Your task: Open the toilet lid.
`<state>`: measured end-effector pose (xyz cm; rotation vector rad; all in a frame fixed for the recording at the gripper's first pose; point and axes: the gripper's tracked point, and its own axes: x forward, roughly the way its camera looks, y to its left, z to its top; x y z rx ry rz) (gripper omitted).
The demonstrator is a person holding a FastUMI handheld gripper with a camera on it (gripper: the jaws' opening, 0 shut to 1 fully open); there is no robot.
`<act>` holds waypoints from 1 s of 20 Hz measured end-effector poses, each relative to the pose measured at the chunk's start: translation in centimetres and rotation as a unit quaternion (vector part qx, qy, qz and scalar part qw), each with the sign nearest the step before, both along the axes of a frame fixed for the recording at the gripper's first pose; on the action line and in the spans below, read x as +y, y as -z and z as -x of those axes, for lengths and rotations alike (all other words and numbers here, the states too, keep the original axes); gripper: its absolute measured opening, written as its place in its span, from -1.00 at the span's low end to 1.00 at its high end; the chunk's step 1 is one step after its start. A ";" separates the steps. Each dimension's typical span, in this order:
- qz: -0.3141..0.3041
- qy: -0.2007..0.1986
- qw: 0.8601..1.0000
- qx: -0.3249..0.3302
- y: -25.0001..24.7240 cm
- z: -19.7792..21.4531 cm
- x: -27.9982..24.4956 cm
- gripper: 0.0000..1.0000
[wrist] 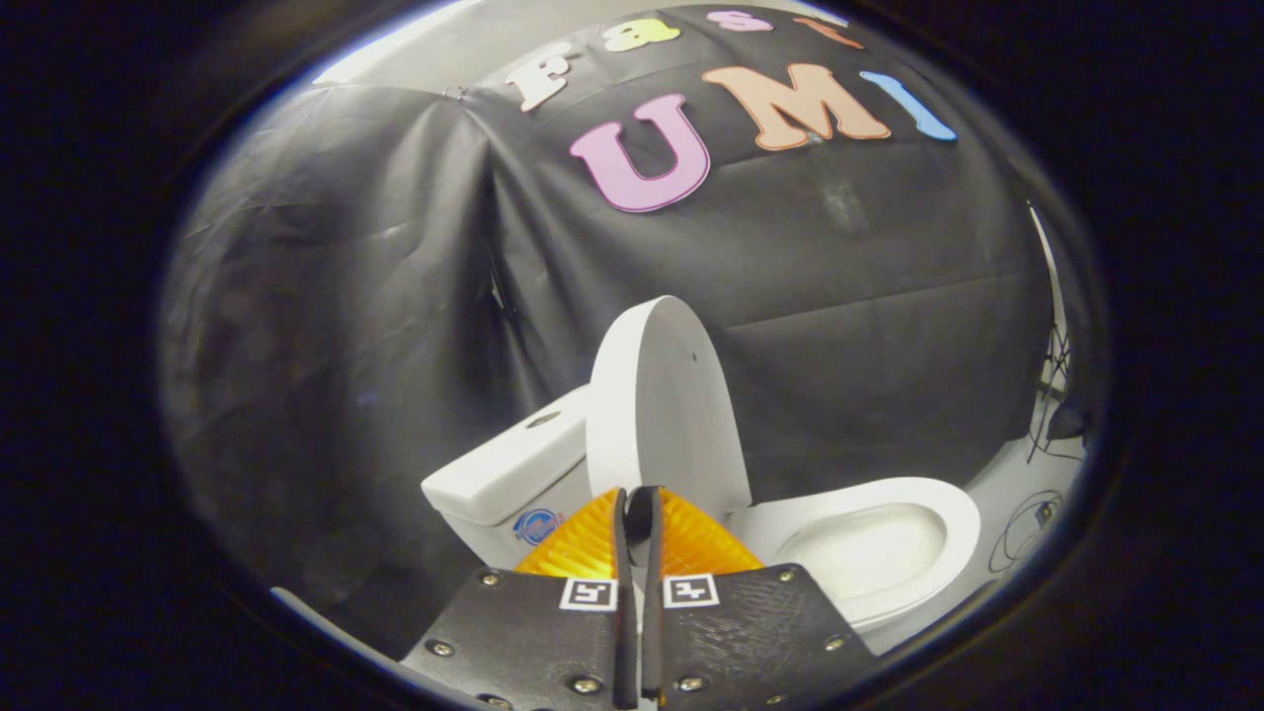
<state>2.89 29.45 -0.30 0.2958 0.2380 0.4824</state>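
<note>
Wrinkled black cloth wall point(810, 296) drapes the booth; pale floor point(1007, 484) at its foot carries loose dark cables point(1027, 528).

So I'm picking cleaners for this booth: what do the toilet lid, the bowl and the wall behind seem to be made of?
The raised lid looks like smooth white plastic with a satin, low-glare face. The bowl looks like glazed ceramic, with soft highlights on its rim, though gloss plastic is possible. The wall is black matte cloth, creased and sagging. The claw has its fingers nearly together, gripping nothing.
</note>
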 end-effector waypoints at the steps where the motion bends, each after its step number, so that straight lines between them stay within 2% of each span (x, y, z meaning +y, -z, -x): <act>1: -0.004 -0.002 1.000 0.002 0.0 0.1 0.4 -0.94; 12: 0.027 -0.044 0.999 -0.013 0.2 0.7 6.4 -0.94; 20: 0.039 -0.036 0.998 -0.032 0.1 0.6 8.1 -0.90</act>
